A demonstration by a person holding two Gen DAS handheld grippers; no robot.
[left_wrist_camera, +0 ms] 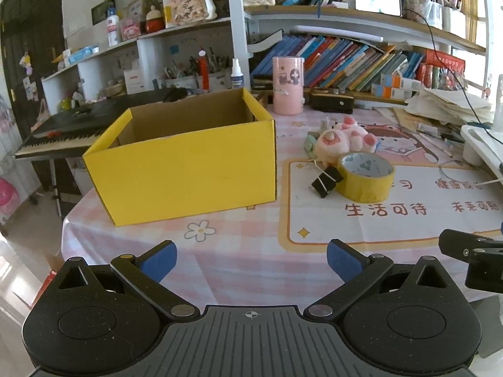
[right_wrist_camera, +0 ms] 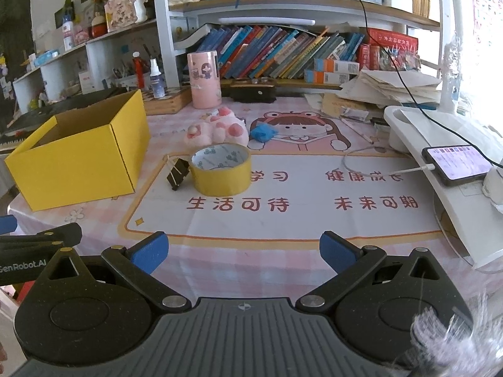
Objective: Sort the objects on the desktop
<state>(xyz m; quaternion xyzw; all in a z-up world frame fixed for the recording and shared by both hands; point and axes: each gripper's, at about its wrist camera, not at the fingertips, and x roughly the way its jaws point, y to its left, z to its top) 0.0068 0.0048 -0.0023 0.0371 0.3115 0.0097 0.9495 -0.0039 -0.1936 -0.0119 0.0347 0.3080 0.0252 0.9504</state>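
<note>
Tape roll (right_wrist_camera: 220,169) sits above mat (right_wrist_camera: 314,220) text "生活可待".

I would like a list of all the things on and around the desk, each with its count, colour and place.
cardboard box: one, yellow, open, desk's left side
tape roll: one, yellow, desk centre, right of the box
binder clip: one, black, beside the tape roll
plush toy: one, pink, behind the tape
blue object: one, right of the plush, kind unclear
cylinder container: one, pink, at the back
phone: one, screen lit, on the white stand at right
books: many, mixed colours, shelf
left gripper: fingers blue, open
right gripper: fingers blue, open
</note>
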